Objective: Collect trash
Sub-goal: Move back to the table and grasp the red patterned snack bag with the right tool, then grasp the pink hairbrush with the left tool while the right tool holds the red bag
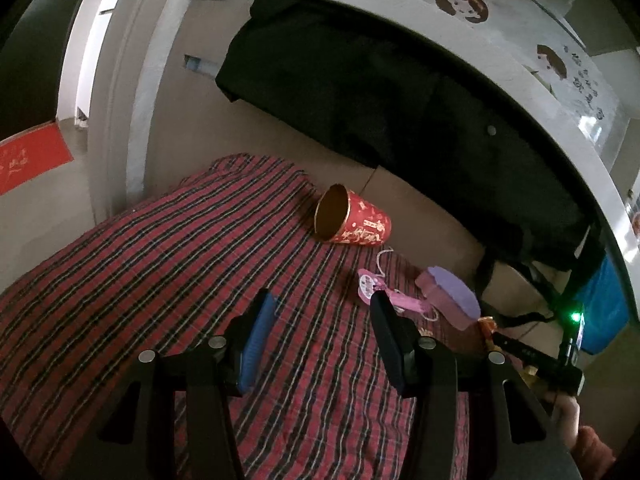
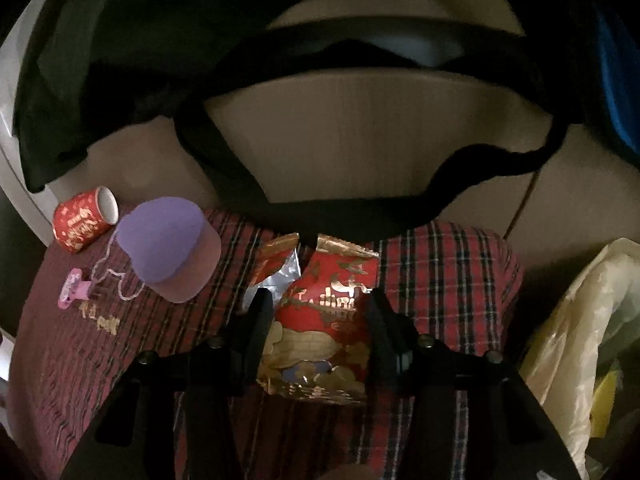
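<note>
Plaid bedcover [image 1: 160,280], red w/ dark stripes, took up most of both views; cardboard sheets & dark cloth hung behind it. Pale plastic bag [image 2: 572,340] sat slumped off the cover's R edge, near the R tool. Looked like the likely drop spot, though that's a guess.

Trash on the cover, big to small: purple-lidded round box [image 2: 168,248]; red paper cup [image 1: 352,220] on its side, mouth toward the L cam; red snack wrapper [image 2: 320,320], torn open at top, foil showing; small pink tag w/ string [image 2: 74,292] just beside the box.

Right gripper [image 2: 316,300]: jaws stood wide, wrapper lying between them. Pads didn't look pressed on it, so not gripped yet. Left gripper [image 1: 322,304]: also wide, nothing between the fingers, only bare cover; cup well ahead, pink tag near R finger.

Step in hand, by my read: R tool taking the wrapper. To do it well: go lower so pads straddle the wrapper's body, not the loose torn flap; close slow, crinkly foil slips. Keep fingertips off the cover or cloth gets pinched too. L tool should then line up on the cup rim.
</note>
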